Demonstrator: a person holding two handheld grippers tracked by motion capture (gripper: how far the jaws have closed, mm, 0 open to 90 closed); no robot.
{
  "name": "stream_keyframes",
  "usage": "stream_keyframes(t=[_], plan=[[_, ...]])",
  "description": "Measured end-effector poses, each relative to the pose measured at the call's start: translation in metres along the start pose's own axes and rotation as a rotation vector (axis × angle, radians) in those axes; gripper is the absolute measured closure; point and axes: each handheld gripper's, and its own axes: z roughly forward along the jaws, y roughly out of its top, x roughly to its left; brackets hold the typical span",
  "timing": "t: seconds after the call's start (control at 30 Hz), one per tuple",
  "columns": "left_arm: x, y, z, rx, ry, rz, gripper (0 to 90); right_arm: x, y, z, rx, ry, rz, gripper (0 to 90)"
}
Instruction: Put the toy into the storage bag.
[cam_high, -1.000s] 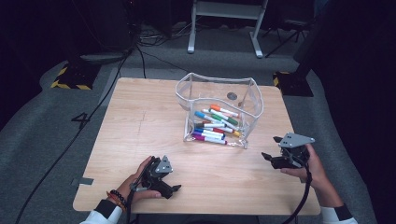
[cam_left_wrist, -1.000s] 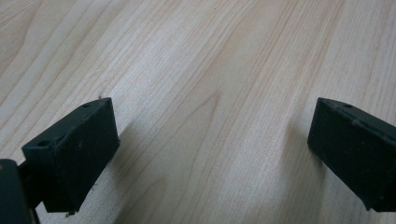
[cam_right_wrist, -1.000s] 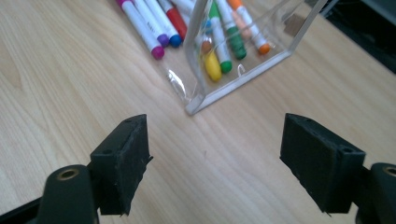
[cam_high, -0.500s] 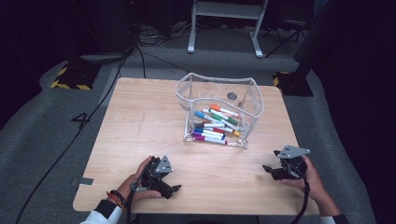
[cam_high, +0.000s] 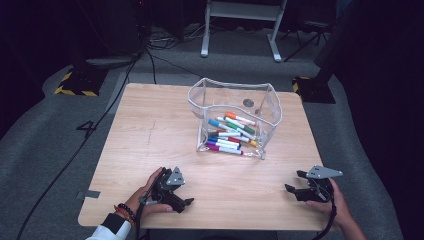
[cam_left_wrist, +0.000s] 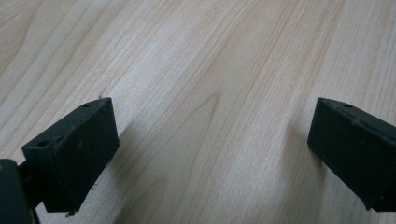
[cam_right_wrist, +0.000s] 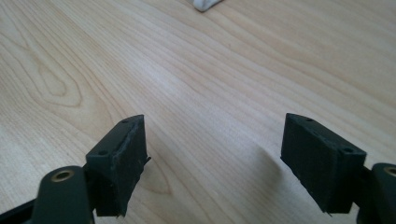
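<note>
between both released tools (cam_high: 186, 202) (cam_high: 295, 182), bare table (cam_high: 150, 130); marker pouch (cam_high: 232, 120) stands well beyond.

One clear plastic pouch (cam_high: 234, 119) stands on one wooden worktop (cam_high: 150, 130). Inside the pouch lie roughly ten coloured markers (cam_high: 231, 132). Two claws rest near the worktop's front edge: left claw (cam_high: 182, 201), right claw (cam_high: 295, 184).
</note>
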Motion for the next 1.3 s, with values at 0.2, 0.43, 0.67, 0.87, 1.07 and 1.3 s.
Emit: stream_keyframes(t=[0.2,0.43,0.67,0.87,1.07,1.3], plan=[[0.0,0.0,0.0,0.0,0.0,0.0,2.1,-0.0004,-0.0088,0.0023,-0.021,-0.005,0.053,22.6],[-0.0001,0.0,0.0,0.001,0.001,0.0,2.0,-0.0004,-0.0089,0.0025,-0.02,-0.006,0.053,22.3],[-0.001,-0.0004,-0.0003,0.001,0.008,-0.006,2.0,0.0005,-0.0069,0.0043,-0.015,-0.015,0.063,21.7],[-0.0006,-0.0004,-0.0002,-0.001,0.004,-0.004,2.0,0.0007,-0.0065,0.0048,-0.016,-0.019,0.065,21.7],[-0.0003,-0.0002,-0.0001,0.001,0.003,-0.003,1.9,0.0007,-0.0065,0.0048,-0.017,-0.018,0.065,21.8],[0.0001,-0.0001,0.0001,0.0,0.001,0.0,1.8,0.0007,-0.0065,0.0048,-0.017,-0.019,0.065,21.8]])
